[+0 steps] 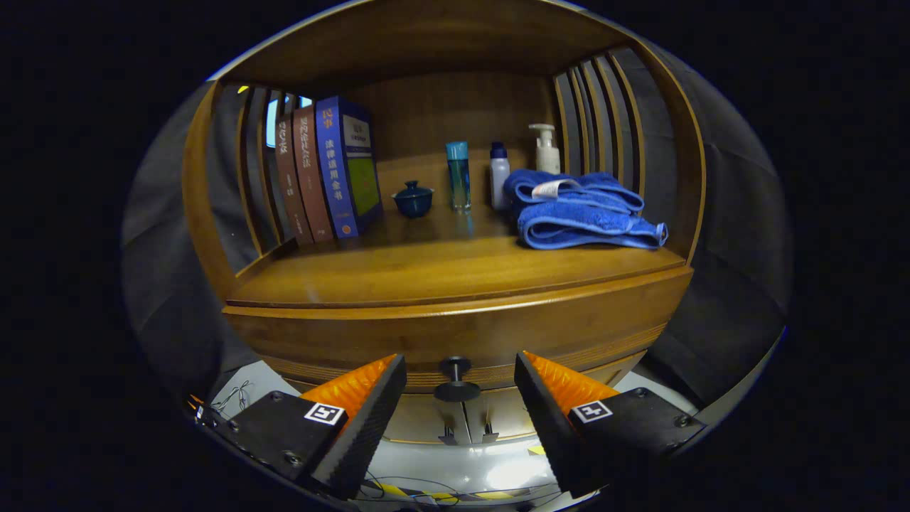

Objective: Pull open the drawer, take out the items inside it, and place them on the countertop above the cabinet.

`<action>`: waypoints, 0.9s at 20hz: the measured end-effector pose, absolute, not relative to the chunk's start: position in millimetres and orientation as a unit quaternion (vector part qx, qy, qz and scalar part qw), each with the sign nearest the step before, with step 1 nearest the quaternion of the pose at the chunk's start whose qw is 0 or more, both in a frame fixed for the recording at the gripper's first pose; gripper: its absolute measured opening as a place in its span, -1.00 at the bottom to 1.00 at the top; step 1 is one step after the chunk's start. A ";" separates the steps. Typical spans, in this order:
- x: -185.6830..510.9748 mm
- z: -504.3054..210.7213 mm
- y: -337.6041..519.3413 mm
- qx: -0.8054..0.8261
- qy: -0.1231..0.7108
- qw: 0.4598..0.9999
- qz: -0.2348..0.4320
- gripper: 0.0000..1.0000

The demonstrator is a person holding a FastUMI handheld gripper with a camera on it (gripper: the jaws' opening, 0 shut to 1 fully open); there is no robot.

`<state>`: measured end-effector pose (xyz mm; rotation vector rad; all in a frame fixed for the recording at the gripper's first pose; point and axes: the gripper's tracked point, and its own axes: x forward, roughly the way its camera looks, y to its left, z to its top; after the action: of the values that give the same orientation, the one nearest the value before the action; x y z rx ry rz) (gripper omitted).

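A wooden cabinet stands in front of me with its drawer front (462,331) closed below the countertop (441,270). A dark round knob (456,377) sticks out from the drawer's lower middle. My gripper (461,380) is open, and the knob sits between the two fingertips without either one touching it. The drawer's inside is hidden.
On the countertop stand three books (327,171) at the left, a small dark lidded cup (413,199), a teal bottle (458,174), a white bottle (500,174), a pump bottle (546,148) and a folded blue towel (579,210) at the right. Slatted side walls and a wooden top enclose the shelf.
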<state>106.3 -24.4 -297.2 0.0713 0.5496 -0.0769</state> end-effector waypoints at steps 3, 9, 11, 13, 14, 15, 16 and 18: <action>114.6 -318.3 -24.2 0.037 0.292 0.955 -0.042 0.97; 120.8 -338.6 -19.4 0.037 0.310 0.949 -0.037 0.04; 119.2 -336.3 -19.6 0.038 0.312 0.949 -0.032 -0.05; 120.1 -339.5 -19.3 0.034 0.315 0.948 -0.030 -0.14; 120.2 -337.2 -19.8 0.026 0.316 0.948 -0.029 -0.33; 119.5 -337.7 -20.1 0.019 0.317 0.948 -0.030 -0.36; 119.3 -338.1 -20.1 0.018 0.320 0.947 -0.029 -0.35; 116.2 -337.6 -18.6 0.027 0.325 0.945 -0.029 -0.35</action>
<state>116.2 -18.6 -337.6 0.0560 0.6624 -0.0600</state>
